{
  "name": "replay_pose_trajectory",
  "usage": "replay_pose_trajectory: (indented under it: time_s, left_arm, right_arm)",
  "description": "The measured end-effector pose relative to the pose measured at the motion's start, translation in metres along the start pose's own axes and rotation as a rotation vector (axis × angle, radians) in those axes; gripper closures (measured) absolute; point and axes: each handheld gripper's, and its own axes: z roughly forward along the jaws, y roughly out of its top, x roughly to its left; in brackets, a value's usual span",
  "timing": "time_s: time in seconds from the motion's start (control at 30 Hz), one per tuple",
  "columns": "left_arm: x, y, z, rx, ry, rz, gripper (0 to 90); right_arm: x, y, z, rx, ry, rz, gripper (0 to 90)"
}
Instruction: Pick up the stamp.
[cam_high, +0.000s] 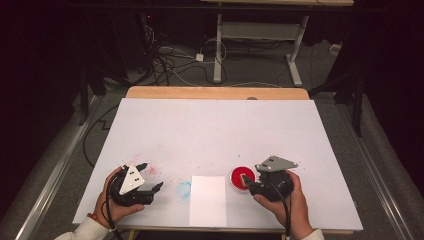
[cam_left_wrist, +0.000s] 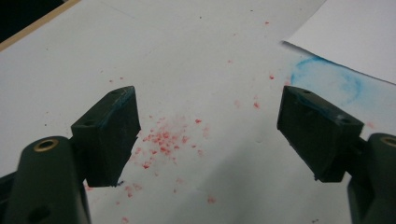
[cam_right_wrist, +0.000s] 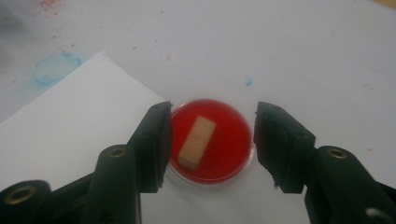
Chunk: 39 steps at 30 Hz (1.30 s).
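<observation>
A round red ink pad (cam_right_wrist: 211, 140) lies on the white table cover, with a small tan wooden block (cam_right_wrist: 197, 141) resting on it. My right gripper (cam_right_wrist: 211, 140) is open and its two jaws stand on either side of the pad, just above it. From above, the pad (cam_high: 240, 178) sits just right of a white sheet of paper (cam_high: 208, 200), with the right gripper (cam_high: 248, 181) at its near right edge. My left gripper (cam_high: 150, 176) hovers open over red specks (cam_left_wrist: 163, 140) at the table's near left, holding nothing.
A blue ring stain (cam_high: 184, 189) marks the cover left of the paper, also visible as the blue stain (cam_left_wrist: 334, 81) beyond the left jaws. The table's wooden far edge (cam_high: 215, 92) borders a floor with cables and desk legs.
</observation>
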Motion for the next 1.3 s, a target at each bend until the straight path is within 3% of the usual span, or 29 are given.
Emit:
replay_pose_trajectory:
  time_s: [0.23,0.5,0.7,0.83,1.13,1.3]
  left_arm:
    - [0.0,-0.001,-0.003,-0.009,0.004,0.011,20.1]
    - [-0.001,0.0,-0.001,0.004,0.0,0.001,20.1]
    - [-0.001,0.001,0.0,0.004,-0.007,0.008,20.1]
    - [-0.001,0.001,0.001,0.002,-0.014,0.01,20.1]
    - [-0.002,0.002,0.002,0.01,-0.015,0.014,20.1]
    - [-0.002,0.002,0.002,0.012,-0.017,0.011,20.1]
  right_arm:
    - [0.001,-0.006,0.031,0.085,0.02,0.004,55.1]
    - [-0.002,-0.012,0.039,0.1,0.05,0.005,74.9]
    - [-0.005,-0.014,0.039,0.09,0.061,-0.007,76.2]
    - [-0.008,-0.012,0.035,0.071,0.063,-0.017,76.2]
    - [-0.016,0.009,0.004,-0.032,0.07,-0.063,76.2]
    - [-0.019,0.017,-0.007,-0.058,0.075,-0.082,76.2]
